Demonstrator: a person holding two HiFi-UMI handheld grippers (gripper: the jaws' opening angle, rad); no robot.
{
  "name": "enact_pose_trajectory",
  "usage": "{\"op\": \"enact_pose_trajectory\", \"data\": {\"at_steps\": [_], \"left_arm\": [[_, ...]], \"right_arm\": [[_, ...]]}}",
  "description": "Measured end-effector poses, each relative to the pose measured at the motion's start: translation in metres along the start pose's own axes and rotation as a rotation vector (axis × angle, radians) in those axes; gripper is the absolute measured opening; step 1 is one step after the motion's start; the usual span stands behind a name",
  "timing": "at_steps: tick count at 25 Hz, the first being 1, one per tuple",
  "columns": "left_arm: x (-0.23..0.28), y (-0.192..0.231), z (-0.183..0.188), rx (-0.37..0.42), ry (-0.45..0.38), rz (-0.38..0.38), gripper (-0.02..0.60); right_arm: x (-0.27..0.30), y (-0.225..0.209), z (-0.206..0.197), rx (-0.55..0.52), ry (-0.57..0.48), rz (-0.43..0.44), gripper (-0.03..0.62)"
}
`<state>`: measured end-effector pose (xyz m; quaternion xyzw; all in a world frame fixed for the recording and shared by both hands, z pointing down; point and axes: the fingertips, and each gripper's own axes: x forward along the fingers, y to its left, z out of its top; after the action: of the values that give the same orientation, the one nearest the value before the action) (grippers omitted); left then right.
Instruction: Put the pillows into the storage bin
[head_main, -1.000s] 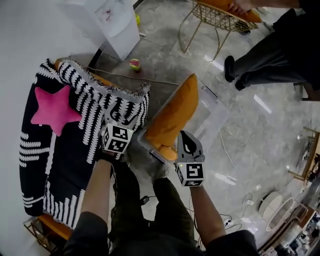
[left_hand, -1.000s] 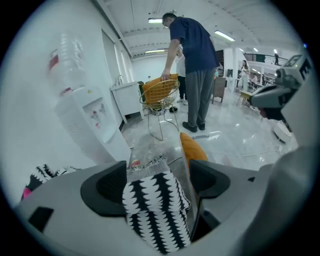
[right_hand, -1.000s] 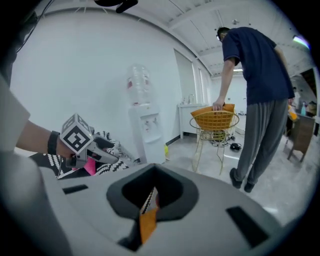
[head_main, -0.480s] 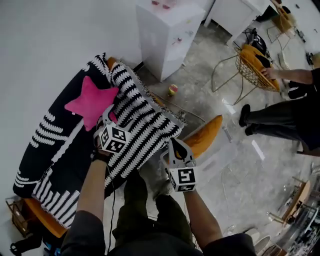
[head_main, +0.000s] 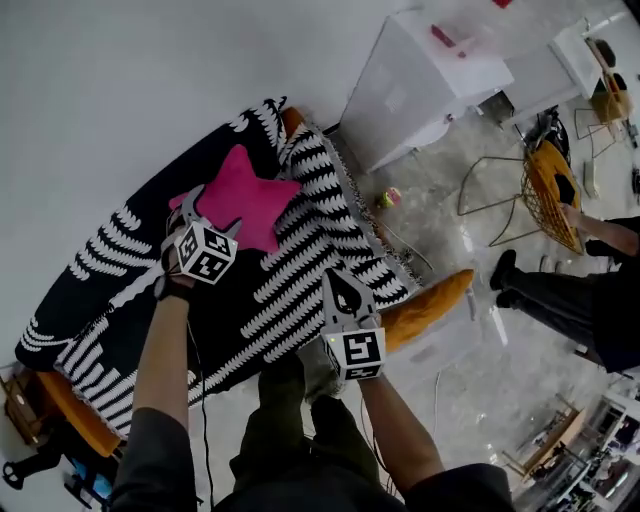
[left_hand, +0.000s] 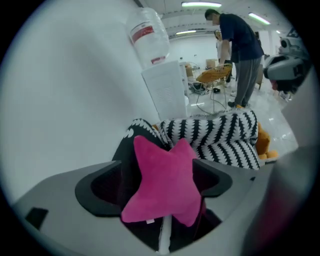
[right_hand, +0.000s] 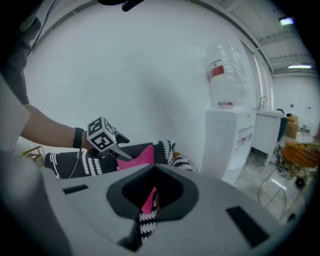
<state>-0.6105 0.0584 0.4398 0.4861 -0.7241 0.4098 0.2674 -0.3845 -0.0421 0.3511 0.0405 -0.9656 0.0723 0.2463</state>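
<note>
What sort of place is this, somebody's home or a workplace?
Probably a workplace lounge or lab corner, not a home: a bottled-water dispenser stands by the wall, strip lights line the ceiling, and a wire chair sits near a blanket-draped sofa.

Bright, even light is given by ceiling strips (left_hand: 199, 4) far ahead of the left gripper (head_main: 212, 215), and white glare is thrown on the floor (head_main: 466, 243) right of the right gripper (head_main: 342, 290). Only soft shadows are cast. Both gripper views are bowed and darkened at the rims; each gripper's near body is blurred.
</note>
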Motion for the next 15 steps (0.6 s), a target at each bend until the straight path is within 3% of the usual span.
{"op": "enact_pose_trajectory", "data": {"at_steps": [4, 9, 13, 15], "left_arm": [[0.024, 0.024, -0.053, 0.118, 0.089, -0.028, 0.436], [0.055, 0.033, -0.113, 0.424, 0.234, -0.101, 0.451], [0.079, 0.027, -0.141, 0.678, 0.291, -0.136, 0.459], [0.094, 0.024, -0.149, 0.762, 0.309, -0.139, 0.466]], "right_arm": [[0.052, 0.025, -0.005, -0.011, 0.03, 0.049, 0.0], [0.096, 0.047, -0.024, -0.007, 0.071, 0.089, 0.0], [0.115, 0.054, -0.049, 0.009, 0.125, 0.098, 0.0], [0.124, 0.053, -0.059, 0.009, 0.145, 0.099, 0.0]]}}
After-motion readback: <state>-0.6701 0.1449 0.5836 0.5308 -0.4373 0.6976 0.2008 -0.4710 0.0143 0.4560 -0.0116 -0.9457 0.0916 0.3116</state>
